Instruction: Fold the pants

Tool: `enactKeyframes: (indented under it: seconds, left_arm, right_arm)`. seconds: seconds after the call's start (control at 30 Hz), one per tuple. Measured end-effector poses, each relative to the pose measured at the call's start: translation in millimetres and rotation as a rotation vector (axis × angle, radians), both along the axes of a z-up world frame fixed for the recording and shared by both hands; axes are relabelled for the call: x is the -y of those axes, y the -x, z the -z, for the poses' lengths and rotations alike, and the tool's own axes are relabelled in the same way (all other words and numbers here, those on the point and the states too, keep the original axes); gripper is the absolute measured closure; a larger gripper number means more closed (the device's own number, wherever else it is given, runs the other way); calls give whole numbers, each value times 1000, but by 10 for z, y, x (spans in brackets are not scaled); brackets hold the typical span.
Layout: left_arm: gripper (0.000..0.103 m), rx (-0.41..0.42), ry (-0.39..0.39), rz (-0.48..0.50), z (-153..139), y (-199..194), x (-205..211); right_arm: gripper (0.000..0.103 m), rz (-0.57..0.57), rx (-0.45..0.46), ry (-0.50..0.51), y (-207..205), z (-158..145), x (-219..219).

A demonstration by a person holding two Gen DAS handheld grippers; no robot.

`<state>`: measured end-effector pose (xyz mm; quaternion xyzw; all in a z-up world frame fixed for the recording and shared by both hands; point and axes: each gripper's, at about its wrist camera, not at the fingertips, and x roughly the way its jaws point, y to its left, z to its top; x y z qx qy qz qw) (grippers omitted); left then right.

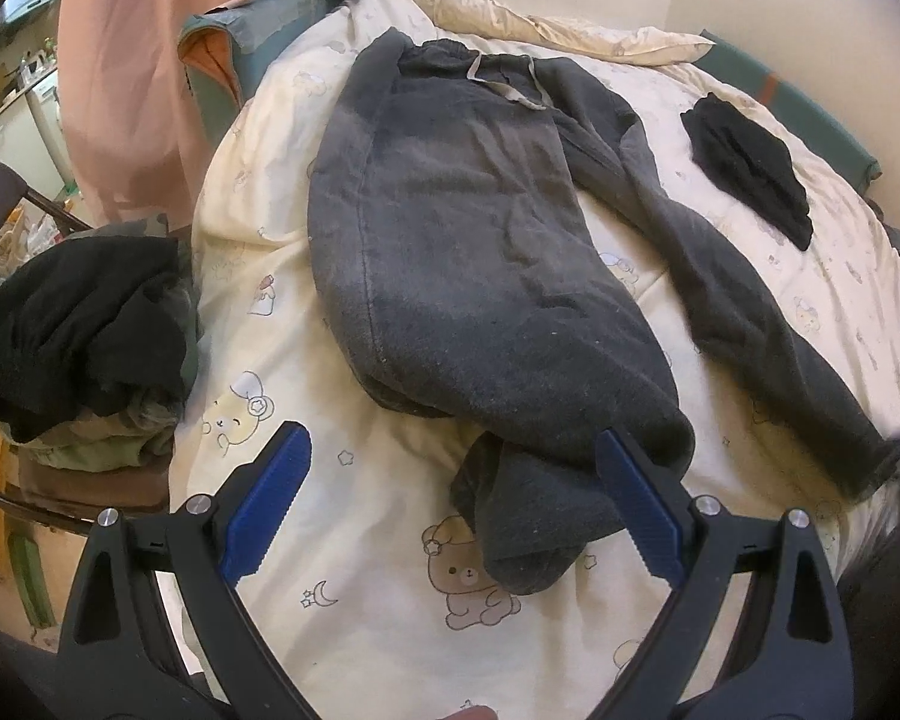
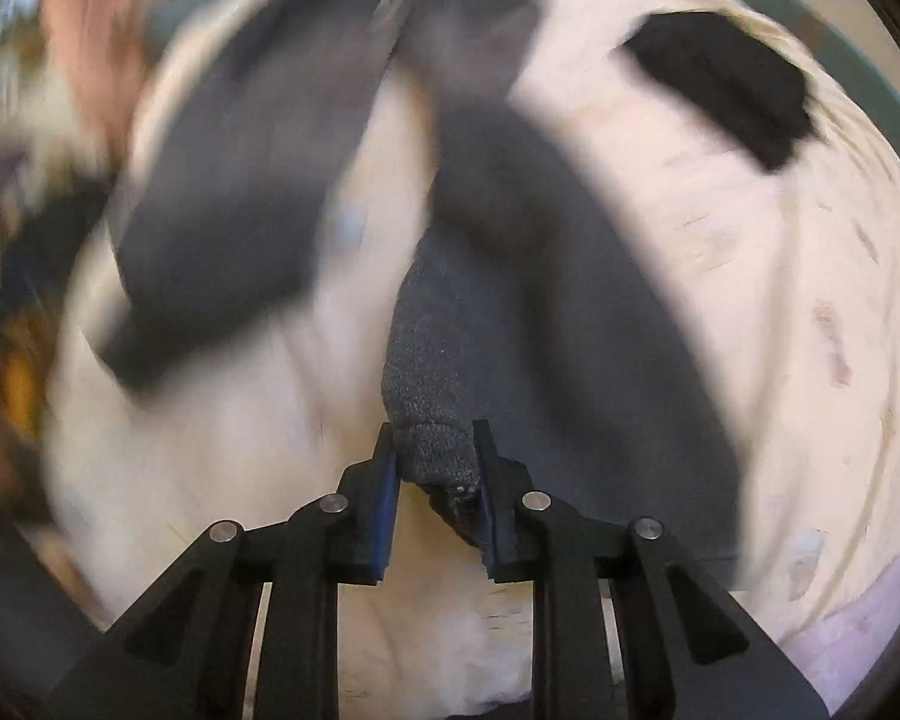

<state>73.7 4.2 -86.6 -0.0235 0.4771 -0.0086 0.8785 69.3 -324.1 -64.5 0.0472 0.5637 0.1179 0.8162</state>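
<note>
We see dark grey fleece pants [image 1: 450, 228] sprawled on the cream bear-print bedspread [image 1: 366, 540]. Our left gripper [image 1: 450, 474] gapes empty; only the blurred right view shows our right gripper [image 2: 435, 462] clamping a cuff.

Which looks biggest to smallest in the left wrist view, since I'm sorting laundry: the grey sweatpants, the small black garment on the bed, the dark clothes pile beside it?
1. grey sweatpants
2. dark clothes pile, though it lies nearer the camera, so this rank is unsure
3. small black garment
</note>
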Motion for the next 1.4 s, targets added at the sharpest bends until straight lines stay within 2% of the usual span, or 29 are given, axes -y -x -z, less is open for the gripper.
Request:
enactKeyframes:
  seconds: [0.07, 0.17, 0.23, 0.3, 0.43, 0.5, 0.53, 0.57, 0.6, 0.67, 0.73, 0.8, 0.83, 0.93, 1.03, 1.07, 1.1, 1.13, 1.17, 1.2, 1.3, 1.4]
  left_arm:
    - [9, 0, 6, 1, 4, -11, 21]
    - [9, -3, 5, 7, 14, -31, 68]
    - [9, -3, 0, 14, 19, -34, 95]
    - [9, -3, -4, 23, 20, -35, 118]
    - [9, 9, -26, 32, -5, -13, 138]
    - [9, 18, -31, 27, -25, 2, 117]
    - [9, 18, -32, 22, -26, 4, 101]
    - [9, 16, -28, 18, -20, -1, 85]
    - [9, 12, -24, 14, -12, -11, 75]
    - [9, 6, -18, 6, 2, -39, 63]
    - [9, 4, -15, 0, 7, -61, 62]
    - [9, 9, -3, -6, -7, -85, 64]
    - [9, 14, 3, -7, -17, -92, 64]
    - [9, 31, 12, -7, -57, -88, 68]
    - [9, 31, 14, -8, -67, -76, 64]
    - [9, 30, 16, -10, -70, -70, 56]
    - [9, 29, 17, -11, -70, -56, 48]
    - [9, 30, 17, -12, -76, -47, 41]
    - [9, 33, 15, -12, -87, -35, 34]
    - [9, 36, 14, -12, -93, -22, 26]
    - [9, 54, 10, -12, -140, 11, -3]
    - [9, 74, 14, -29, -198, 32, -62]
  right_arm:
    - [81, 191, 72, -111, -78, -333, 601]
    - [81, 453, 153, -118, -112, -596, 1376]
    - [81, 609, 143, -143, -209, -574, 1852]
    - [80, 718, 105, -102, -340, -433, 2219]
    - [76, 770, -15, 5, -614, -15, 2433]
    - [63, 767, -57, 63, -651, 117, 2427]
    - [55, 745, -67, 104, -670, 149, 2441]
    - [41, 713, -70, 154, -702, 143, 2390]
    - [36, 692, -68, 205, -687, 111, 2341]
    - [35, 613, -34, 340, -695, -15, 2163]
    - [35, 505, 9, 414, -664, -145, 1938]
    - [35, 362, 11, 390, -648, -142, 1698]
    - [35, 275, -9, 361, -623, -91, 1539]
    - [35, 49, -79, 399, -456, 221, 981]
    - [38, -146, -118, 562, -271, 640, 507]
    - [47, -208, -124, 650, -208, 808, 381]
    - [68, -245, -128, 723, -172, 924, 319]
    - [78, -279, -127, 841, -143, 1046, 249]
    - [91, -315, -103, 916, -123, 1086, 170]
    - [100, -346, -78, 942, -91, 1088, 100]
    - [100, -356, -86, 909, -20, 946, 12]
    - [100, -336, -93, 732, 98, 580, -56]
